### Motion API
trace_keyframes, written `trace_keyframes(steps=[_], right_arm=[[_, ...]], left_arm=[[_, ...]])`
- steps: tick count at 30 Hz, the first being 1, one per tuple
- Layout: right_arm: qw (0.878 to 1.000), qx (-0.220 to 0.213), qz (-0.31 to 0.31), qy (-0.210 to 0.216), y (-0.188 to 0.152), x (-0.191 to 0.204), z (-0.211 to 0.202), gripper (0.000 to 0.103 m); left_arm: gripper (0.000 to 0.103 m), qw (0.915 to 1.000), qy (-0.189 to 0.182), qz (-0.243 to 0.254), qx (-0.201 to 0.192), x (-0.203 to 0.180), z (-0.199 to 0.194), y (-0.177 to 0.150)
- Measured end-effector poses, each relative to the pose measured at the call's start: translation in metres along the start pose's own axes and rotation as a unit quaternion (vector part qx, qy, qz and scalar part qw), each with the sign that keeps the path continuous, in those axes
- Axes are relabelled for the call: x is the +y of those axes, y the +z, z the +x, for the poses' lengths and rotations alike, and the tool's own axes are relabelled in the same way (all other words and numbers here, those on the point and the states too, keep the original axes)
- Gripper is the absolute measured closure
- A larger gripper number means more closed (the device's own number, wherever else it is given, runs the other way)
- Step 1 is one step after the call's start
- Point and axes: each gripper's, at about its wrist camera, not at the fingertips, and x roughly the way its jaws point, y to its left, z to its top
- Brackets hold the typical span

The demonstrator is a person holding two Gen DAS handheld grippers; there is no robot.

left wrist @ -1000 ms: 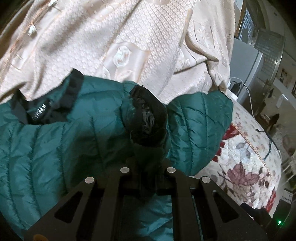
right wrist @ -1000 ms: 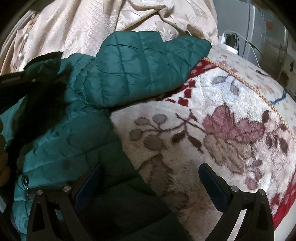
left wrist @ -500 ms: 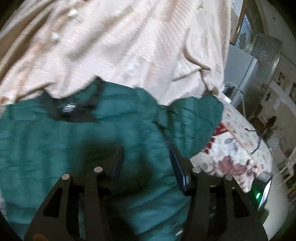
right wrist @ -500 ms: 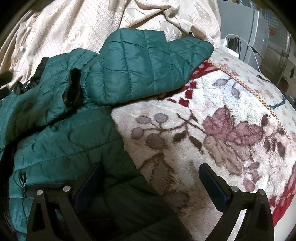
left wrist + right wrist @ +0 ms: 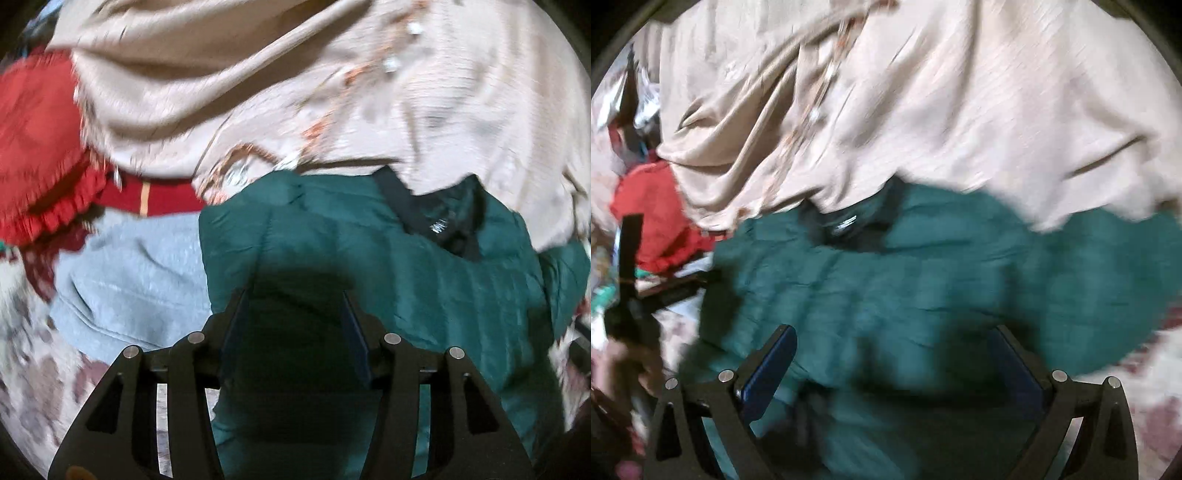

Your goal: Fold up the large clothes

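Note:
A dark green quilted jacket (image 5: 424,280) lies on the bed, its black collar with a white label (image 5: 439,225) toward the far side. It also fills the right wrist view (image 5: 923,280). My left gripper (image 5: 295,317) is open and empty just above the jacket's left part. My right gripper (image 5: 894,354) is wide open and empty over the jacket's middle. Both views are blurred by motion.
A beige embroidered cloth (image 5: 332,92) is heaped behind the jacket, also in the right wrist view (image 5: 923,103). A light grey garment (image 5: 133,280) and a red frilled fabric (image 5: 37,147) lie to the left. The floral blanket (image 5: 1145,391) shows at the right.
My left gripper let go of the jacket's black-lined cuff, opened, and swung left. My right gripper moved left, from over the blanket to over the jacket. The jacket lies flatter.

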Motion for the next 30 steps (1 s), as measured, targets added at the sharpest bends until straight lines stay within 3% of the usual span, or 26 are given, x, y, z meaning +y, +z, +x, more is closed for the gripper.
trace_keyframes(steps=[1,3,5,8,11,14,17,19,21,22,23,24,25,26,27,30], right_arm=[[1.0,0.026,0.0,0.005,0.004,-0.004,0.02,0.009],[0.996,0.084,0.004,-0.044,0.007,-0.022,0.055,0.012],[0.991,0.111,0.026,-0.066,0.005,-0.047,0.076,0.012],[0.992,0.1,0.021,-0.069,0.011,-0.065,0.086,0.012],[0.992,0.092,-0.027,-0.084,0.01,-0.064,0.098,0.011],[0.992,0.089,-0.033,-0.088,0.01,-0.057,0.099,0.009],[0.992,0.083,-0.022,-0.098,0.011,-0.048,0.079,0.01],[0.995,0.041,-0.01,-0.088,0.012,-0.04,0.048,0.01],[0.996,0.036,-0.013,-0.078,0.006,-0.031,0.036,0.01],[0.994,0.061,-0.02,-0.084,0.001,-0.028,0.044,0.009],[0.99,0.1,-0.028,-0.099,-0.006,-0.027,0.057,0.009],[0.98,0.153,-0.034,-0.119,-0.014,-0.029,0.073,0.009],[0.979,0.158,-0.031,-0.124,-0.015,-0.029,0.073,0.009],[0.982,0.135,-0.021,-0.127,-0.013,-0.03,0.061,0.01],[0.985,0.112,-0.014,-0.128,-0.008,-0.03,0.048,0.01],[0.989,0.029,-0.012,-0.142,0.005,-0.046,-0.01,0.009]], left_arm=[[0.053,1.0,0.001,-0.008,0.006,0.003,0.006,-0.001],[0.053,0.9995,0.012,-0.013,0.025,0.003,0.022,-0.003],[0.052,0.999,0.019,-0.013,0.038,0.0,0.036,-0.005],[0.05,0.9985,0.022,-0.009,0.05,-0.004,0.049,-0.009],[0.047,0.9977,0.035,0.005,0.058,-0.01,0.063,-0.013],[0.046,0.9974,0.043,0.007,0.057,-0.012,0.065,-0.015],[0.046,0.9976,0.046,-0.002,0.052,-0.011,0.043,-0.014],[0.046,0.9992,0.03,-0.011,0.024,-0.007,0.009,-0.015],[0.04,0.9995,0.031,-0.001,-0.005,-0.009,-0.019,-0.023],[0.029,0.9993,0.034,0.01,-0.012,-0.013,-0.026,-0.028],[0.025,0.9986,0.04,0.033,-0.003,-0.021,-0.026,-0.036],[0.025,0.9977,0.044,0.049,0.018,-0.025,-0.019,-0.041],[0.025,0.9927,0.047,0.076,0.081,-0.033,-0.003,-0.05],[0.027,0.9868,0.054,0.094,0.12,-0.038,0.006,-0.056],[0.029,0.9849,0.068,0.107,0.118,-0.041,0.0,-0.06],[0.028,0.9911,0.055,0.115,0.04,-0.047,-0.056,-0.067]])
